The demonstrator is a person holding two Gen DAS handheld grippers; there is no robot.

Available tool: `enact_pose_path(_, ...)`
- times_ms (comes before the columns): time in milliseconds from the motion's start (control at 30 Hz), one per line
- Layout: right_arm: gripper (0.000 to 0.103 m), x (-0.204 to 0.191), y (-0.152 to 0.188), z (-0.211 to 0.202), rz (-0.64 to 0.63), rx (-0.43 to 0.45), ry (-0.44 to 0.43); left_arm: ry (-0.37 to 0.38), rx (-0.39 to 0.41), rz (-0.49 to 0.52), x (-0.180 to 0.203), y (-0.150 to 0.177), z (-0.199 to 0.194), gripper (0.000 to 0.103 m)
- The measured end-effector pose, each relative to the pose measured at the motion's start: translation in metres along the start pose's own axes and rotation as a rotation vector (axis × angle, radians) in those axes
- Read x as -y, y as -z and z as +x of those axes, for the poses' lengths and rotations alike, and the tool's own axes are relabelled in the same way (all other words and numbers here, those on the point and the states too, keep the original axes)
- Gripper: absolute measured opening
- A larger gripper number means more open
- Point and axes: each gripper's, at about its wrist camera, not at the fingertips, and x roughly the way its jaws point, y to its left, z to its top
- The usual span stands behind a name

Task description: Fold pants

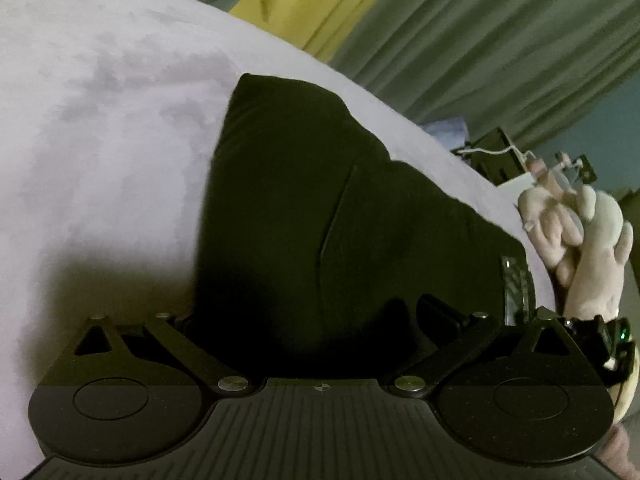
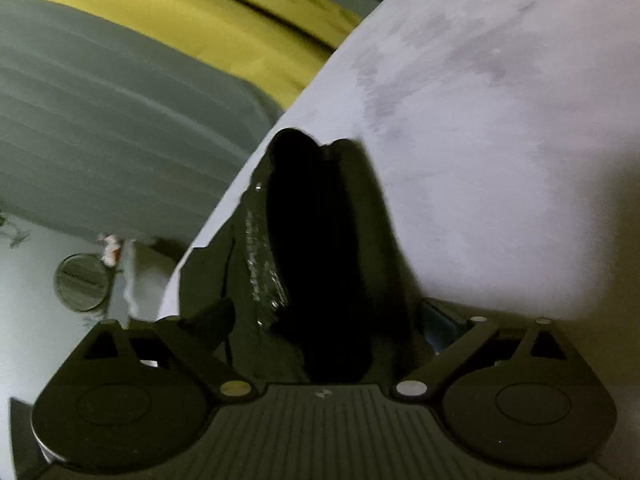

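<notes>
Both tongs are close to the dark pants. In the left wrist view our left tongs (image 1: 316, 320) stand wide, and the black cloth (image 1: 320, 208) fills the gap between them; we cannot tell if the pads press it. In the right wrist view our right tongs (image 2: 328, 320) also stand wide apart, with a thick bunch of the pants (image 2: 320, 240) running between them toward 12 o'clock; the grip itself is hidden in shadow, so we cannot tell that either.

The pants lie on a pale lilac surface (image 1: 100, 120), soft like a bed cover. They look already doubled, with a seam line and a shiny waist part at 3 o'clock in the left view. We judge the cloth soft, limp and rather light, not slippery and not fragile. It will sag if held at one point, so we think a hold at two corners of one edge is best, with several layers taken together.

Behind hang grey-green curtains (image 1: 480, 40) and a yellow cloth (image 1: 312, 4). A pale plush toy (image 1: 588, 240) sits at 3 o'clock.
</notes>
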Motion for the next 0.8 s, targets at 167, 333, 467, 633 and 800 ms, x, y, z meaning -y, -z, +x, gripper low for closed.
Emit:
enact_pose_path(167,0.097,-0.011,-0.005,0.025,-0.060,-0.022,-0.025,0.008,0.000,-0.017,0.001,-0.007,0.010,0.103)
enact_pose_path(333,0.065,-0.032,0.000,0.042,-0.122,0.004,0.043,0.017,0.021,0.067,0.025,-0.005,0.005,0.103)
enact_pose_path(467,0.050,-0.055,0.006,0.035,-0.183,0.050,0.042,0.036,0.047,0.064,0.041,-0.014,-0.002,0.103)
enact_pose_path(633,0.045,-0.081,-0.004,0.021,-0.260,0.109,0.036,0.084,0.101,0.081,0.060,-0.030,-0.006,0.095)
enact_pose_path(800,0.050,-0.079,-0.030,0.001,-0.227,0.189,0.077,-0.096,0.129,0.154,0.083,-0.043,0.011,0.090)
